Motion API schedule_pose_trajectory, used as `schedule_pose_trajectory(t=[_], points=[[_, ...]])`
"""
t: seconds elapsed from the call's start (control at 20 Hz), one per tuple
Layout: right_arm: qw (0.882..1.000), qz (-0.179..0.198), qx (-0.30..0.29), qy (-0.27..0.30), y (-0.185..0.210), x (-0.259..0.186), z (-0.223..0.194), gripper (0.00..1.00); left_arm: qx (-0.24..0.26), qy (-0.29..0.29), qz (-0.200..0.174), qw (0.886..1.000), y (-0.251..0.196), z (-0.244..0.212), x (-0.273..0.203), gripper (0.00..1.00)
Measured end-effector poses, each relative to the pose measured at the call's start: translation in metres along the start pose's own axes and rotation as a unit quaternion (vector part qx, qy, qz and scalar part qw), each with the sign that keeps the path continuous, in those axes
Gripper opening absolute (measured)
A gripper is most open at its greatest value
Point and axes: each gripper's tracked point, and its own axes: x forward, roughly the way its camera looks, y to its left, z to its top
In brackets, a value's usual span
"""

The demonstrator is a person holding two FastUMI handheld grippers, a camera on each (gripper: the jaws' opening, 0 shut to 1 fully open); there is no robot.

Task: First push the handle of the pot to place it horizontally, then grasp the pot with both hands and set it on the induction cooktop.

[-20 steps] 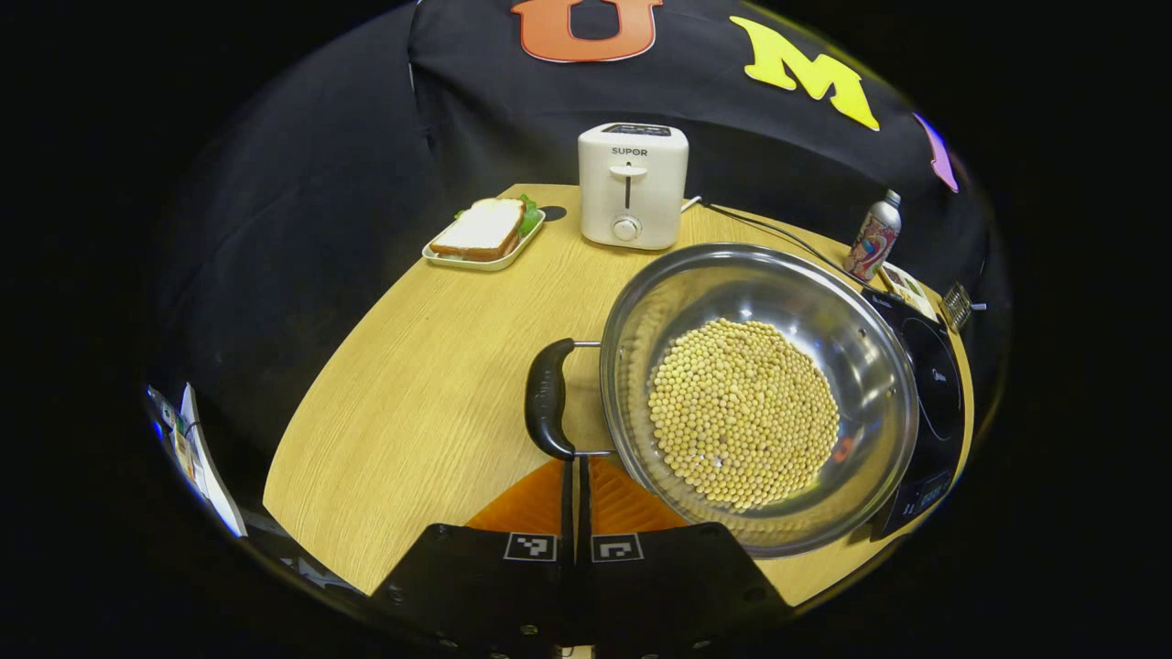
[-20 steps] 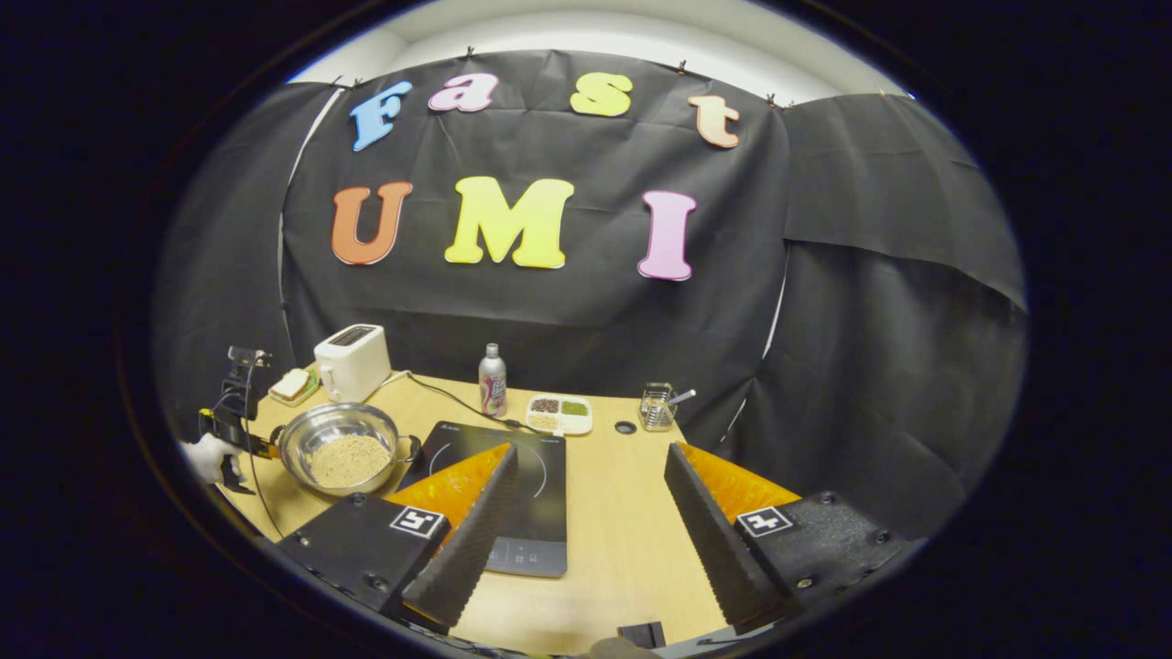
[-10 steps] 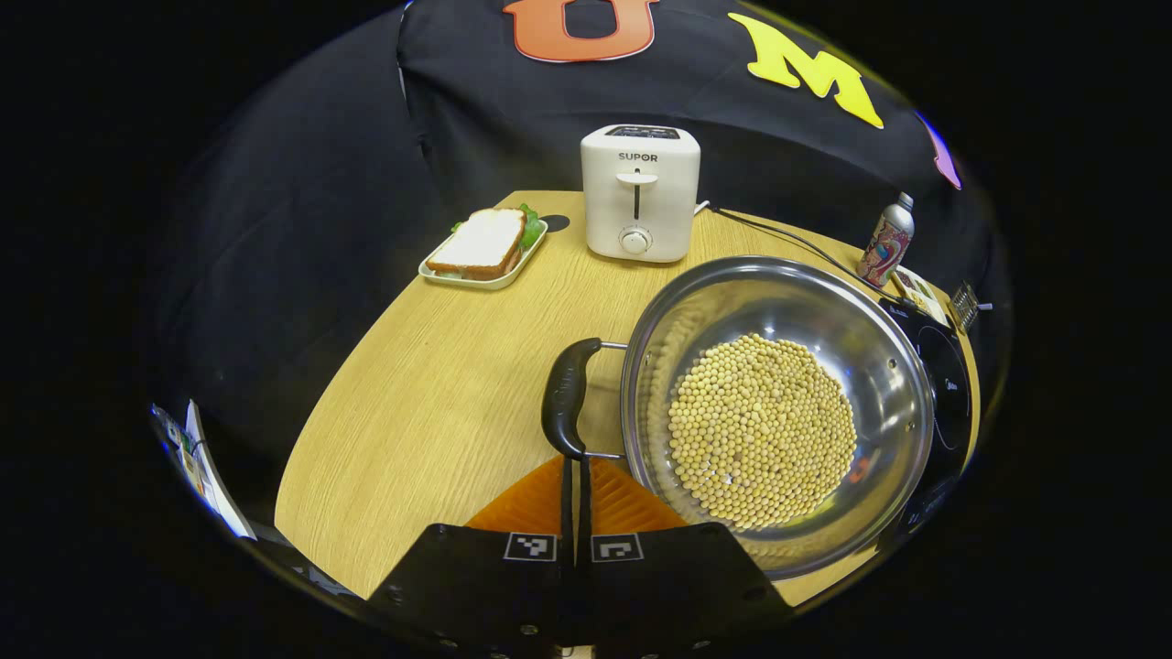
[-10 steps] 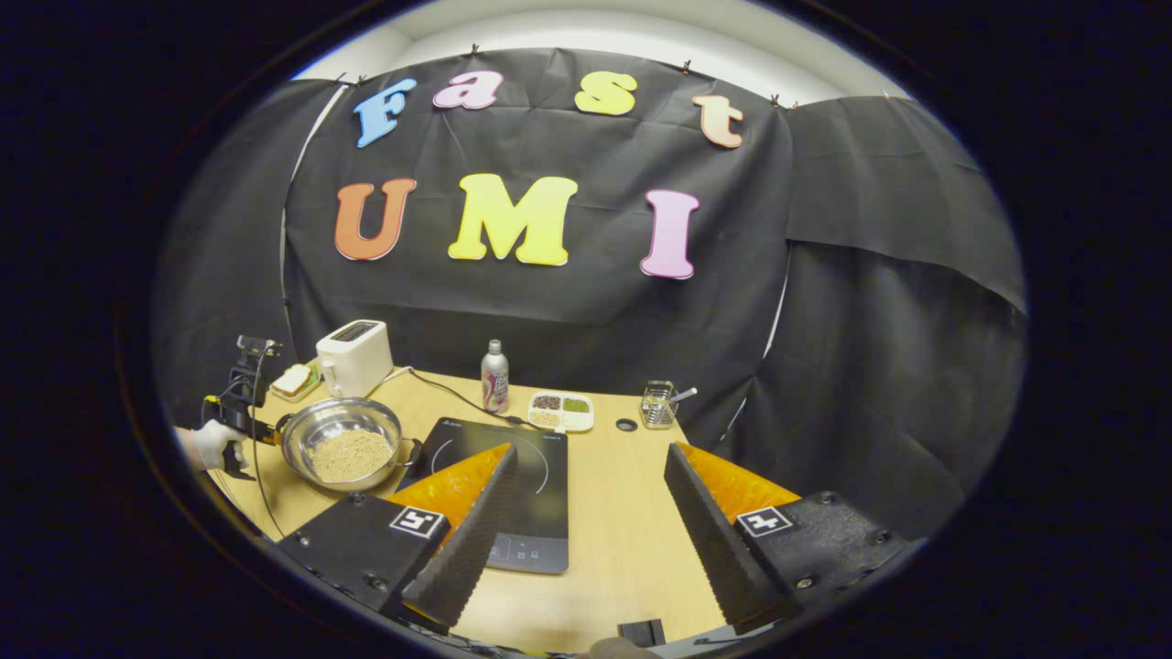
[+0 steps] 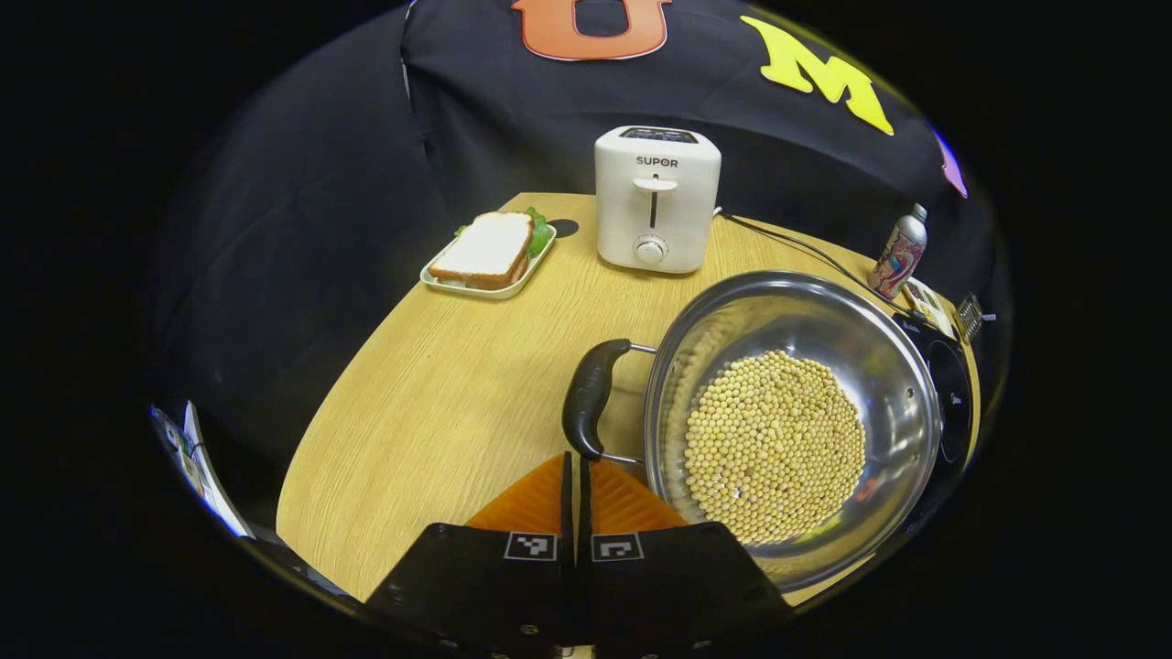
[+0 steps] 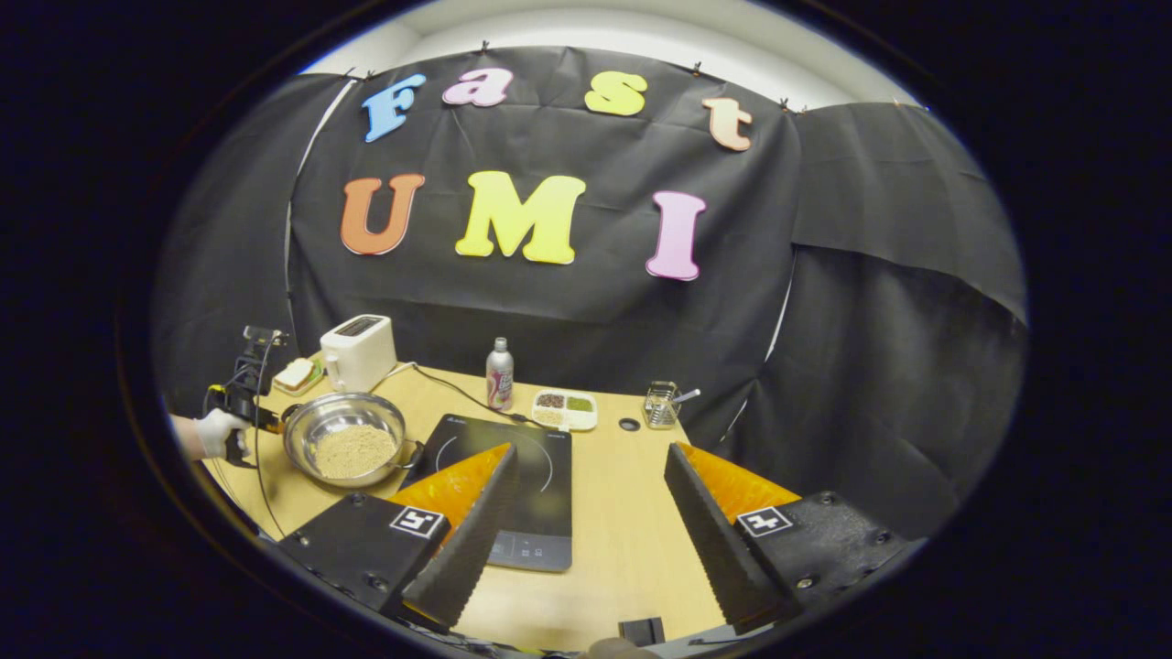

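Note:
A steel pot (image 5: 893, 384) holding several pale beans sits on the wooden table (image 5: 439, 394). Its black side handle (image 5: 591, 395) faces me, slightly tilted. My left gripper (image 5: 576, 458) is shut, its tips touching the handle's near lower end with nothing between the fingers. In the right gripper view the same pot (image 6: 346, 444) stands left of the black induction cooktop (image 6: 540, 471), and a gloved hand (image 6: 218, 432) holds the left gripper (image 6: 265, 425) at the pot's far handle. My right gripper (image 6: 591, 480) hangs open above the table, right of the cooktop's front.
A white toaster (image 5: 656, 199) and a tray with a sandwich (image 5: 487, 249) stand behind the pot. A bottle (image 5: 899, 251), a divided dish (image 6: 564, 409) and a wire holder (image 6: 659, 405) line the back edge. A cable (image 6: 449, 389) runs from the toaster to the cooktop.
The pot has turned: its near handle swung rightward in the left gripper view, with the shut left gripper following at its lower end. The right gripper stayed open and nearly still.

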Motion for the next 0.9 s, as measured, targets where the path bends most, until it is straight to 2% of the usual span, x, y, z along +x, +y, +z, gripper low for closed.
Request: schedule_pose_trajectory(t=[0.15,0.25,0.3,0.35,0.4,0.45,0.55,0.6,0.65,0.7,0.75,0.85,0.9], points=[[1.000,0.011,0.007,0.006,0.015,0.007,-0.005,0.99,-0.005,-0.017,-0.005,1.000,0.006,0.000,-0.012,0.00],[0.999,0.035,0.012,0.022,0.036,0.016,-0.016,0.99,0.003,-0.041,-0.001,0.999,0.016,0.007,-0.022,0.00],[0.998,0.048,0.018,0.031,0.047,0.021,-0.022,0.99,0.004,-0.054,-0.013,0.998,0.016,0.011,-0.028,0.00],[0.997,0.060,0.024,0.039,0.058,0.027,-0.026,1.00,0.006,-0.064,-0.031,0.997,0.012,0.017,-0.035,0.11],[0.996,0.073,0.028,0.046,0.069,0.034,-0.031,0.98,0.009,-0.070,-0.045,0.996,0.009,0.020,-0.039,0.01],[0.995,0.082,0.031,0.055,0.081,0.041,-0.036,0.98,0.016,-0.074,-0.056,0.996,0.008,0.024,-0.045,0.11],[0.991,0.107,0.037,0.067,0.108,0.056,-0.043,0.98,0.043,-0.085,-0.051,0.994,0.013,0.030,-0.048,0.63],[0.989,0.119,0.037,0.073,0.123,0.065,-0.045,0.99,0.054,-0.090,-0.050,0.993,0.013,0.034,-0.050,0.73],[0.988,0.130,0.036,0.080,0.136,0.078,-0.049,1.00,0.063,-0.095,-0.053,0.992,0.008,0.039,-0.050,0.67],[0.986,0.138,0.033,0.091,0.149,0.090,-0.054,0.97,0.069,-0.098,-0.058,0.991,0.002,0.044,-0.050,0.92],[0.984,0.147,0.030,0.097,0.162,0.102,-0.058,0.97,0.073,-0.099,-0.062,0.990,-0.003,0.047,-0.049,0.97],[0.980,0.160,0.032,0.117,0.187,0.128,-0.065,1.00,0.085,-0.095,-0.065,0.990,-0.015,0.052,-0.043,0.98],[0.977,0.169,0.035,0.128,0.201,0.142,-0.070,0.96,0.092,-0.096,-0.068,0.989,-0.022,0.055,-0.042,0.98]])
